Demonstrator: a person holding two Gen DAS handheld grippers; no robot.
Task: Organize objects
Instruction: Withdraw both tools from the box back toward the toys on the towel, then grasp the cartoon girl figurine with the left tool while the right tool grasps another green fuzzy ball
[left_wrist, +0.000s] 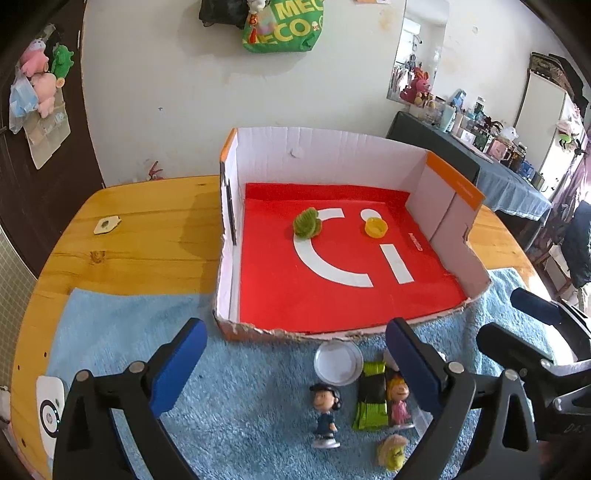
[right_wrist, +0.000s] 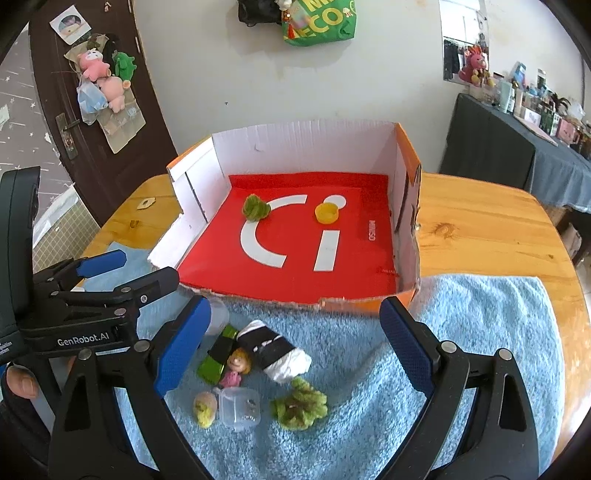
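Note:
A cardboard box (left_wrist: 332, 155) with a red floor holds a green fuzzy piece (left_wrist: 306, 223) and a yellow cap (left_wrist: 376, 226). In front of it, on a blue towel (left_wrist: 240, 387), lie a white lid (left_wrist: 338, 363), a dark-haired figurine (left_wrist: 325, 417), a green-black packet (left_wrist: 371, 395), a blond figurine (left_wrist: 398, 402) and a yellowish toy head (left_wrist: 393, 452). My left gripper (left_wrist: 295, 369) hovers open over them, touching none. My right gripper (right_wrist: 295, 347) is open above a black-and-white roll (right_wrist: 273, 350), a clear tub (right_wrist: 240, 408) and a second green fuzzy piece (right_wrist: 301, 404).
The towel lies on a wooden table (right_wrist: 480, 229) whose edge curves round on both sides. A small wooden tag (left_wrist: 106, 224) sits at the table's far left. A dark door (right_wrist: 92, 147) and a cluttered side table (right_wrist: 517, 147) stand behind.

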